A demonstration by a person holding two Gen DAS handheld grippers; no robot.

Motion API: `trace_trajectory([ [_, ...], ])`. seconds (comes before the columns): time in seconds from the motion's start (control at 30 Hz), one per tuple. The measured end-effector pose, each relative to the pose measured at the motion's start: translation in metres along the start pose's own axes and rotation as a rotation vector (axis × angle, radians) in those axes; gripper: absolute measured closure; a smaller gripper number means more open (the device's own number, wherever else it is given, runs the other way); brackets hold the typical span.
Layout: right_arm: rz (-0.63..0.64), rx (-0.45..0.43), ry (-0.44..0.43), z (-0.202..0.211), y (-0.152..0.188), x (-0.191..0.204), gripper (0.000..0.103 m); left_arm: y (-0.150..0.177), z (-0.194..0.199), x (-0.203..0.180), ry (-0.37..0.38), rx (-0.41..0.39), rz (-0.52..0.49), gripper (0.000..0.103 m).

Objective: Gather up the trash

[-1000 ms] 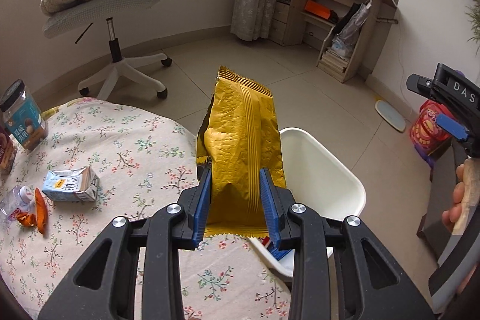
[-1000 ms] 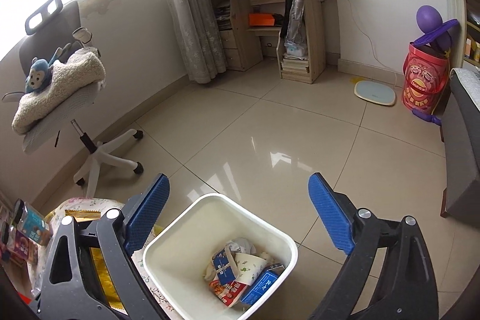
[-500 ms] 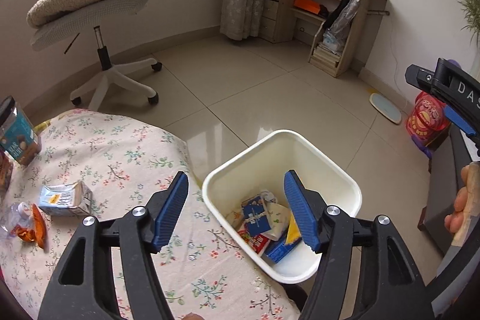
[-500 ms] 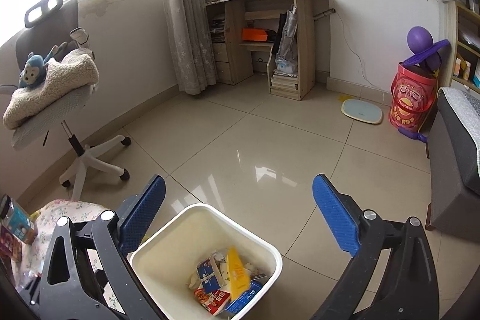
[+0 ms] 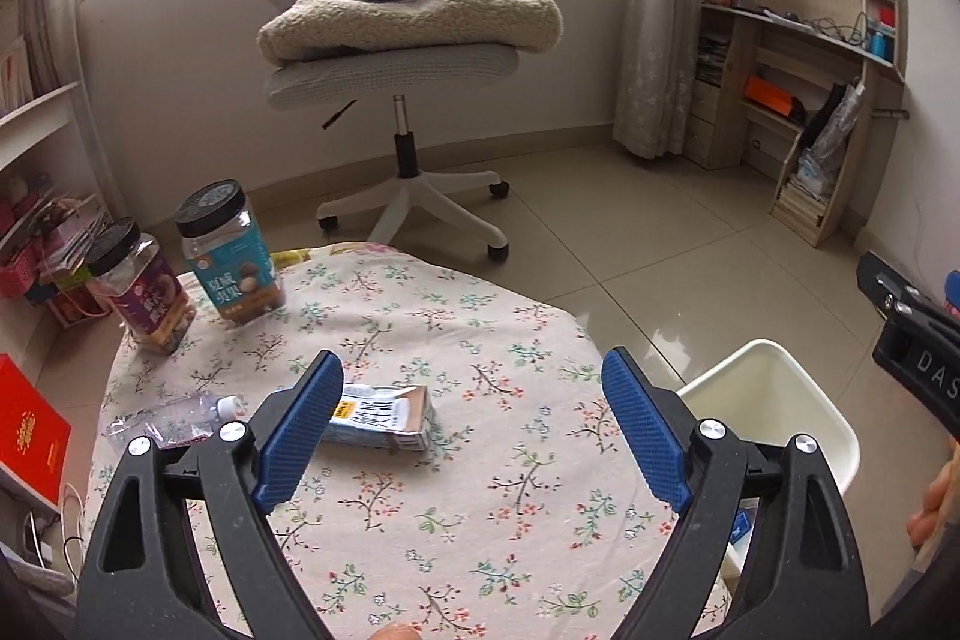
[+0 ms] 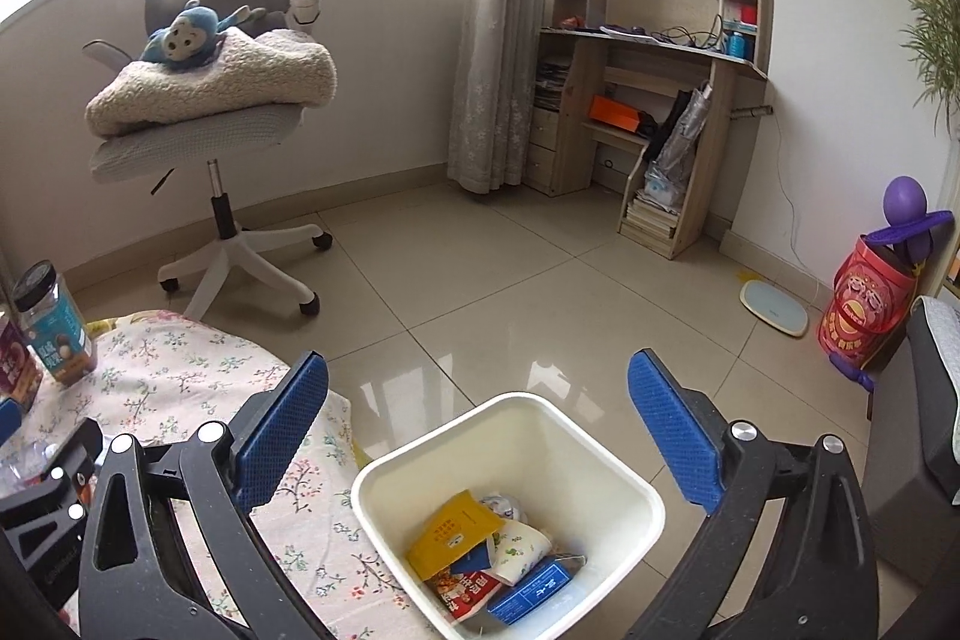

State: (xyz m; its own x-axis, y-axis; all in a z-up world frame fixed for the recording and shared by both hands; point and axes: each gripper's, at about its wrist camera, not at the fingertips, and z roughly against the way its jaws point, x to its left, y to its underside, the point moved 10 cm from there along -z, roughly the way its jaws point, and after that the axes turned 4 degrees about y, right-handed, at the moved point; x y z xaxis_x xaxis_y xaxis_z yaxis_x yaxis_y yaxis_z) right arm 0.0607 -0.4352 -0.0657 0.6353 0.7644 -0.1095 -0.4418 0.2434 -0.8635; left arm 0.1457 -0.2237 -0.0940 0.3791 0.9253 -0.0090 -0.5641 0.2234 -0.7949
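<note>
We see the small drink carton (image 5: 381, 415) lying flat on the flower-clothed bench (image 5: 480, 316), just ahead of our left tongs (image 5: 471, 427), nearer the left finger. Those tongs have just been opening and stand wide, empty. Right of them sits the white bin (image 6: 600, 454), under our right tongs (image 6: 477, 430), also spread wide and empty; the yellow wrapper (image 6: 453, 532) lies inside among other trash. Two jars (image 5: 231, 253) stand farther ahead left.
</note>
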Motion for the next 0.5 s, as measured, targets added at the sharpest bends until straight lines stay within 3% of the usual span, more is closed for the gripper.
trace_trajectory([
  [0.5,0.160,0.066,-0.126,0.013,0.022,0.125,0.007,0.026,-0.004,0.118,-0.138,0.073,0.173,0.014],
])
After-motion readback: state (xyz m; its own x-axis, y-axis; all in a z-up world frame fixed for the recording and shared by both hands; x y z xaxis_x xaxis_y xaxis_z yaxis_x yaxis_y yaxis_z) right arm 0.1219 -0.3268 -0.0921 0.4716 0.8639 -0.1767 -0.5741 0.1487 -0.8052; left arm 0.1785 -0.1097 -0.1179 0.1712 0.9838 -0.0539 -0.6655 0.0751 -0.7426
